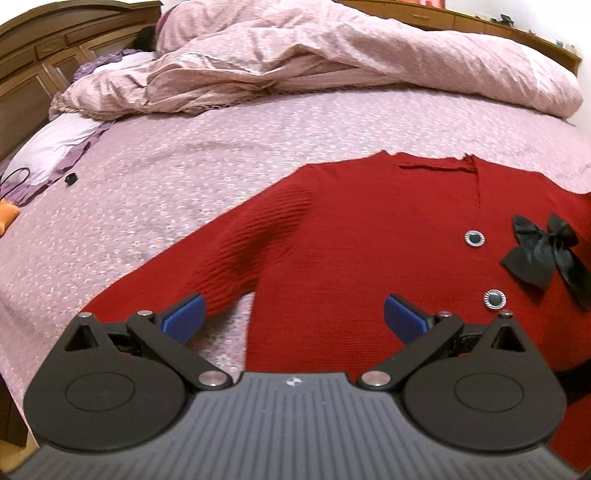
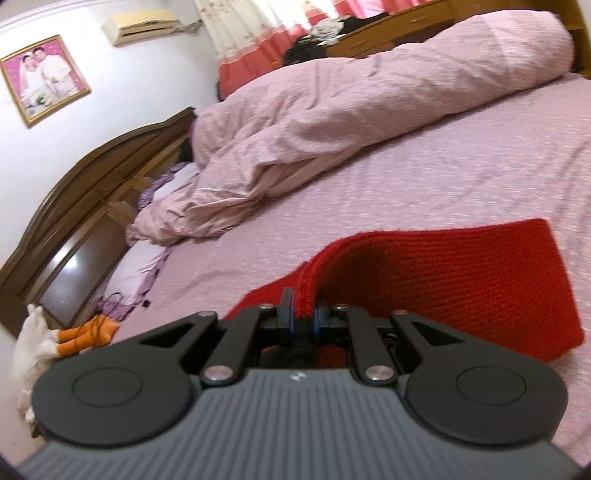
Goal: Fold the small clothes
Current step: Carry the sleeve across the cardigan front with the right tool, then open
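Right now my right gripper (image 2: pixel 302 322) pinches a ribbed edge of the red sweater (image 1: pixel 369 229), lifting that part off the bedsheet (image 1: pixel 184 177), while the rest lies flat there, well short of the crumpled duvet (image 1: pixel 332 62). My left gripper (image 1: pixel 293 314) hangs spread wide and empty over the sleeve (image 1: pixel 236 254). Likely I am mid-fold; next I must carry this edge across the sweater's body and release.

A home bedroom, wide bed (image 1: pixel 221 155) under pink floral sheet, rumpled duvet (image 2: pixel 332 92), carved wooden headboard (image 2: pixel 85 177), framed wedding portrait (image 2: pixel 42 79), wall air conditioner (image 2: pixel 142 24), curtains (image 2: pixel 251 33)
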`<action>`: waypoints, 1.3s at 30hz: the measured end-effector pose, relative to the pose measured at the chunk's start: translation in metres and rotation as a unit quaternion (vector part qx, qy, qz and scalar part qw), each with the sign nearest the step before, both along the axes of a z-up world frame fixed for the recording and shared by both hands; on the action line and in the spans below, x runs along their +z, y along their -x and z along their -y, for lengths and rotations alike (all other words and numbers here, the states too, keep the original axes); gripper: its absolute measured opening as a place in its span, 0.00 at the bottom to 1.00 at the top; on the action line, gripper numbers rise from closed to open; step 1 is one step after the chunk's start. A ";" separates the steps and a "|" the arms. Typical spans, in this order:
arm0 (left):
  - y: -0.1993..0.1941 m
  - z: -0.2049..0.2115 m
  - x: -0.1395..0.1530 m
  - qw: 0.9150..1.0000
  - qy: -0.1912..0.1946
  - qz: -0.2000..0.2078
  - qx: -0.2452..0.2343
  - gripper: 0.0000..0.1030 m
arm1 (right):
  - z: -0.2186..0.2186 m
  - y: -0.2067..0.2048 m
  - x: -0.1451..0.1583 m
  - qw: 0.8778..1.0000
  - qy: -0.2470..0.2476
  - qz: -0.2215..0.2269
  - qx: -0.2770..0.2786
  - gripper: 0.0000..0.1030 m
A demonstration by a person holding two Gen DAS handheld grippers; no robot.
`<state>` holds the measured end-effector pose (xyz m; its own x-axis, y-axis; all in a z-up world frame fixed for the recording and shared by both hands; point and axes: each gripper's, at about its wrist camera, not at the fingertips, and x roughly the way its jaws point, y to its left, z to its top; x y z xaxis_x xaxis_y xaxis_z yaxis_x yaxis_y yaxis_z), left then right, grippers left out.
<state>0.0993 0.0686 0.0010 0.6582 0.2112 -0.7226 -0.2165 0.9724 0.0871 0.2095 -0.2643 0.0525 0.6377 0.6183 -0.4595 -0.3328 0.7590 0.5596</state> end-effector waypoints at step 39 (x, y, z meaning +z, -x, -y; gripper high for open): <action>-0.024 -0.024 -0.002 1.000 -0.002 0.022 -0.003 1.00 | -0.120 -0.064 -0.072 0.998 0.009 -0.062 0.022 0.55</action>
<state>0.1238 0.0926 -0.0013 0.6910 0.2100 -0.6917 -0.2137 0.9734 0.0820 0.2731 -0.1442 -0.0190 0.5478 0.6355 -0.5441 -0.2956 0.7555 0.5847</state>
